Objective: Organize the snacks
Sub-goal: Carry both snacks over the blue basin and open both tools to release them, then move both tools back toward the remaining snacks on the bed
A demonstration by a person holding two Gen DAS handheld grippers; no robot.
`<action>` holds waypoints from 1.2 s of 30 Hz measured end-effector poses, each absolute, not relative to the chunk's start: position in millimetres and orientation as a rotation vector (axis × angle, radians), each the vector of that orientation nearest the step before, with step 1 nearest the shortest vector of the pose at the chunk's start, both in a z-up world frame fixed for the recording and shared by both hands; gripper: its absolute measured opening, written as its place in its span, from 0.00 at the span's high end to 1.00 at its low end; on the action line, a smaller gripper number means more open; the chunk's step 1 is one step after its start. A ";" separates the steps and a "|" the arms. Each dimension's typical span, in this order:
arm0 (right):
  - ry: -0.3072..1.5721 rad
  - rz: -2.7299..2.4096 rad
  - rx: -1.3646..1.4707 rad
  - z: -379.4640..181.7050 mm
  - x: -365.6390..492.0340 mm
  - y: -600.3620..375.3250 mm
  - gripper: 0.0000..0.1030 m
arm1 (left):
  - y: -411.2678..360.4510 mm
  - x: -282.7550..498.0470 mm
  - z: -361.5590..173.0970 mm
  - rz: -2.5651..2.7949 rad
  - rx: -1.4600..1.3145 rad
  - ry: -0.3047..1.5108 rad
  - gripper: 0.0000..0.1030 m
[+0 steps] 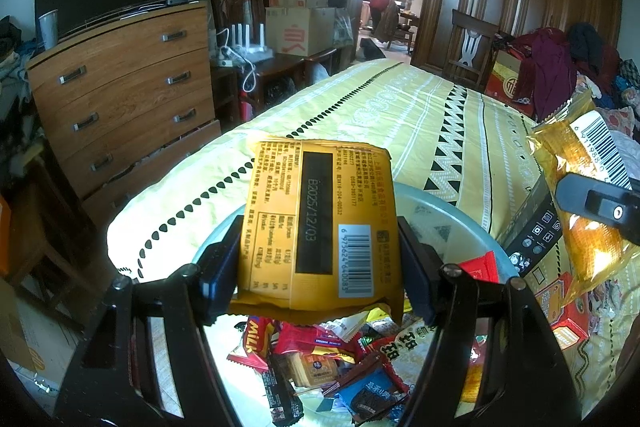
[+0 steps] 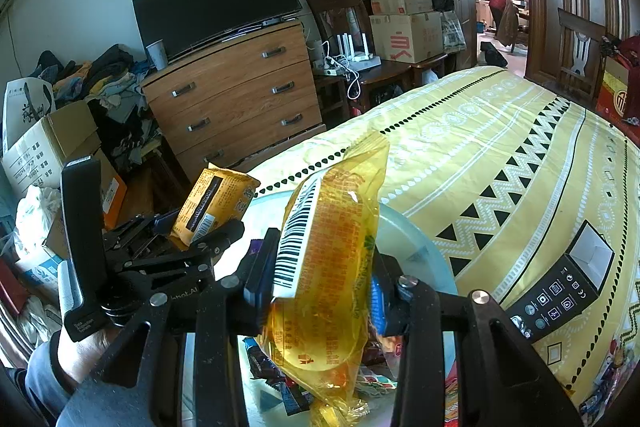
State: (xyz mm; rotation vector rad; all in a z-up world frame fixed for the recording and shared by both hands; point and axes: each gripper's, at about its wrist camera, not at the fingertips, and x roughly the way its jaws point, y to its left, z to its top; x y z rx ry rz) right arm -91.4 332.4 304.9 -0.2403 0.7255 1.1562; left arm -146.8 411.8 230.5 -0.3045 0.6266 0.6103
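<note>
Snacks look light, crinkly and slippery: left tongs pinch an orange packet across its sides, right tongs pinch a clear yellow bag, over the basin at the bed's near edge.

Up close, the left gripper is a black frame of flat, angular struts with long cut-out slots, joined by round silver pivot screws at each knuckle, and its two fingers end in dark blue rectangular pads. Across in the other camera, the right gripper shows the same build: glossy black linkage arms, silver rivets catching the light, a black pad on one side and a brighter blue one on the other. The left tool's body carries white lettering on its black housing and a tall black upright plate. The hand beneath it comes out of a grey-blue sleeve.
</note>
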 end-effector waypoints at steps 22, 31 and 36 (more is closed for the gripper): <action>0.747 1.198 -0.217 296.8 -110.4 324.5 0.52 | 413.5 -154.8 220.5 0.680 -0.304 0.626 0.03; 0.767 1.178 -0.171 289.4 -109.7 292.2 0.49 | 394.7 -156.8 230.7 0.643 -0.302 0.611 0.03; 0.750 1.104 -0.115 264.4 -113.4 210.0 0.48 | 339.8 -149.9 248.8 0.500 -0.258 0.541 0.00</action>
